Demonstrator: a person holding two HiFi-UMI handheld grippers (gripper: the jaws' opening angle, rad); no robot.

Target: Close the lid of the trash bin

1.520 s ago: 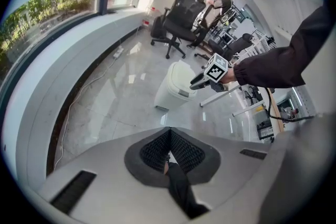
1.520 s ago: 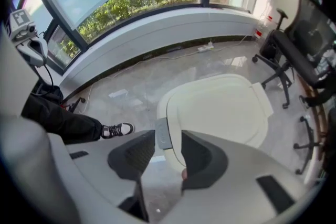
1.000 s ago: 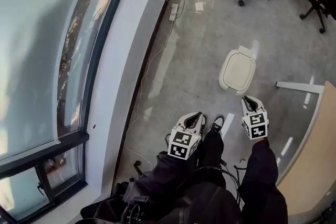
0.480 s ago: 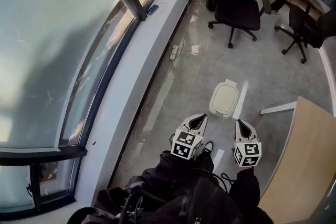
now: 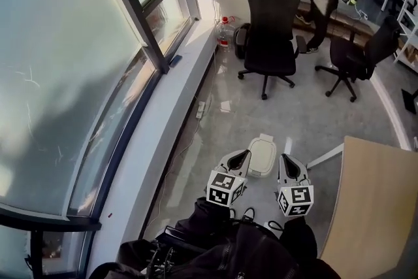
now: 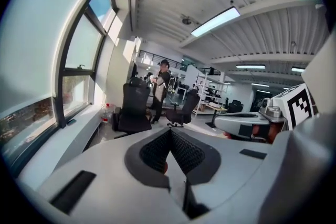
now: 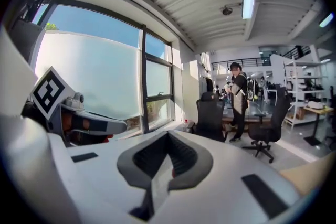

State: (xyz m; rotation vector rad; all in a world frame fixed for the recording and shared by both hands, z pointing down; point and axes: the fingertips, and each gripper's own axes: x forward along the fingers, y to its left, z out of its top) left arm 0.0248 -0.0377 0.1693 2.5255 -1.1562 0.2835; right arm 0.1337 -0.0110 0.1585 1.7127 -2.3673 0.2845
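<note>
Apparently the closing step is wrapping up rather than beginning. The trash bin [image 5: 261, 155] is standing on the floor [image 5: 228, 114] just ahead of the person's legs. Seen from above, its pale lid [image 5: 262, 152] is lying flat on the rim and looks closed.

The left gripper [image 5: 241, 155] and the right gripper [image 5: 285, 159] are flanking the bin in the head view. Both seem to be hanging well above it, aiming out into the room rather than down at the lid.

In the left gripper view, the left gripper's fingers [image 6: 157, 150] are pressing together with nothing between them. In the right gripper view, the right gripper's fingers [image 7: 181, 157] are likewise meeting, empty.

I judge that little is left to do. If the lid is not fully seated, which cannot be told from this height, the next move is calling for one gripper to come down and press on the lid's front edge with its fingers together. Otherwise the grippers are simply finishing.

As for writing, nothing legible is showing. The marker cubes [image 5: 225, 187] are carrying only black-and-white square patterns. The bin is showing no brand, and the red-capped bottle [image 5: 225, 31] by the window is too small for its label to be read.
</note>
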